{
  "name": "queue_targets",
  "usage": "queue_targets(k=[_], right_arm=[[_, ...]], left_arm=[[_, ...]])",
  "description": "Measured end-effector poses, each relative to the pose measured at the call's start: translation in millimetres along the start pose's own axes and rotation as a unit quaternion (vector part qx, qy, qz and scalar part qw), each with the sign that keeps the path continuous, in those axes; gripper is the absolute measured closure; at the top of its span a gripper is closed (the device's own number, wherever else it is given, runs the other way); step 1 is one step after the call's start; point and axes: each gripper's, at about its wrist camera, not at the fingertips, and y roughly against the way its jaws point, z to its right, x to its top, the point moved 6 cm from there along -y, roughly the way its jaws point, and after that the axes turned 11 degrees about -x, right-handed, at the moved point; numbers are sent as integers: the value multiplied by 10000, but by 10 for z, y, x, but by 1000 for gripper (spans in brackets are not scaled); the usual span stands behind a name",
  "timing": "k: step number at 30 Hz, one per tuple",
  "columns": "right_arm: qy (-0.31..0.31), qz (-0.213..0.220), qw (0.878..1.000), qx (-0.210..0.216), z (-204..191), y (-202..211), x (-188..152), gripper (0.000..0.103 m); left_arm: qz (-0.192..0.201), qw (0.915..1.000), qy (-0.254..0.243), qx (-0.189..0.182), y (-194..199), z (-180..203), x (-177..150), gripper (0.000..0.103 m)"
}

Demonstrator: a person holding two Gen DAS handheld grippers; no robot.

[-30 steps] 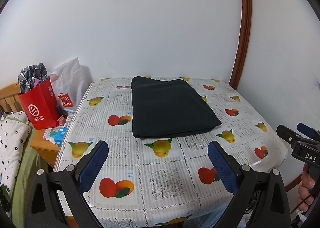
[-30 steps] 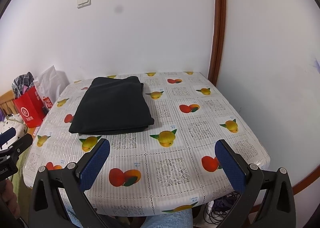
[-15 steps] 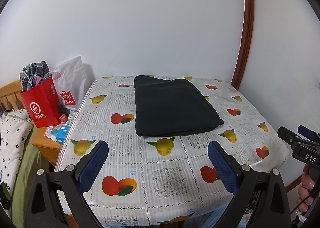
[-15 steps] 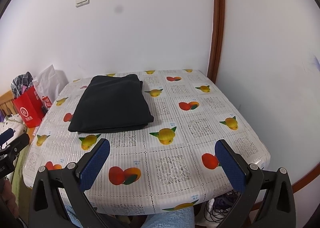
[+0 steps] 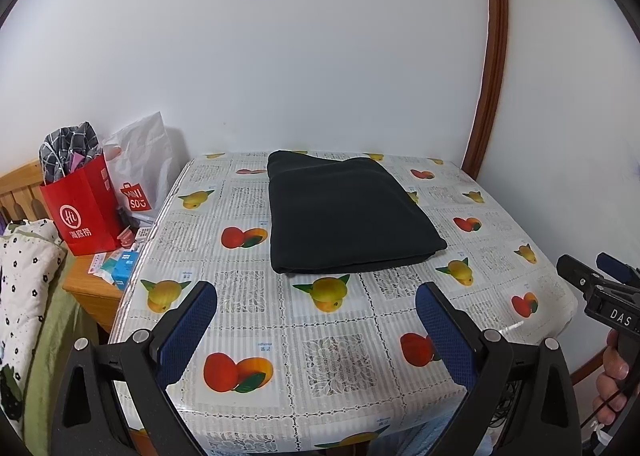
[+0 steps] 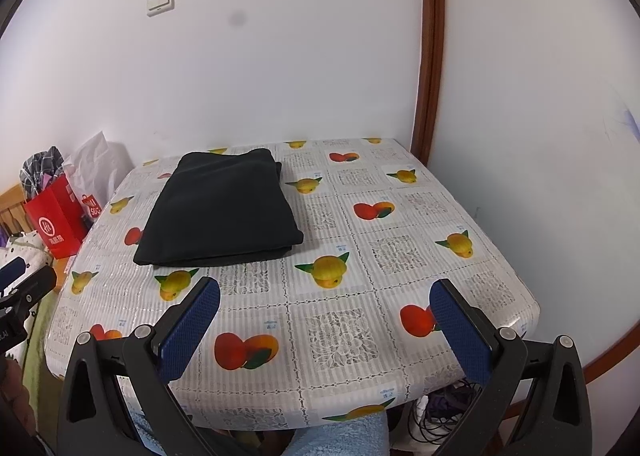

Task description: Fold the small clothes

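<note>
A black garment (image 5: 344,212) lies folded into a neat rectangle on the far middle of the table; it also shows in the right wrist view (image 6: 224,212). My left gripper (image 5: 316,300) is open and empty, held above the table's near edge, well short of the garment. My right gripper (image 6: 324,296) is open and empty too, over the near edge, to the right of the garment. The right gripper's tip also shows at the right edge of the left wrist view (image 5: 596,276).
The table carries a fruit-print plastic cloth (image 5: 340,356). A red paper bag (image 5: 80,212) and a white bag (image 5: 140,172) stand on a wooden stand at the left. White walls close the back and right, with a brown pipe (image 6: 430,56) in the corner.
Both grippers have drawn back a little and risen slightly, so the table and garment sit a bit lower and farther in view. The garment has not moved.
</note>
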Motion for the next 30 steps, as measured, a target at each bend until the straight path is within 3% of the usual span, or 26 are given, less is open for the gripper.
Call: queue_targets(k=[30], right_arm=[[-12,-65,9999,-84,4,-44,-27,0]], left_arm=[[-16,10000,-29,-13,-3,-82,12,3]])
